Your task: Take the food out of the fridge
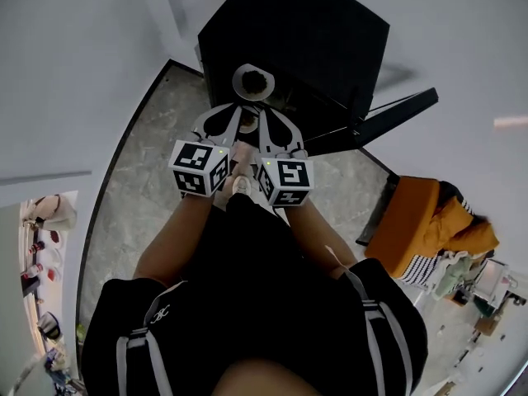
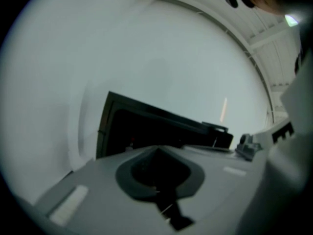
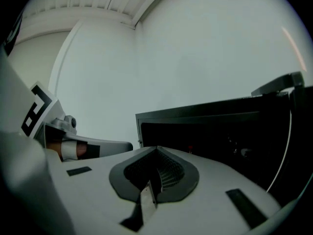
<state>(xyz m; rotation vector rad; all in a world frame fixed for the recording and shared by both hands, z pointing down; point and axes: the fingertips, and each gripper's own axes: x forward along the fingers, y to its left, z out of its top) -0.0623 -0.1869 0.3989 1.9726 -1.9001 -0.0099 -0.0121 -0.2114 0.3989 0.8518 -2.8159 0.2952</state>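
Observation:
A small black fridge stands on the floor against the white wall, its door swung open to the right. At its front opening sits a round white dish with dark food in it. Held side by side just short of the dish, my left gripper and my right gripper are both shut and empty. The left gripper view has the shut jaws pointing at the dark fridge opening. In the right gripper view the jaws are also shut before the fridge.
A grey stone floor runs along the white wall. An orange-covered piece of furniture with clutter stands at the right. More small items lie at the far left. The open door juts out to the right of the grippers.

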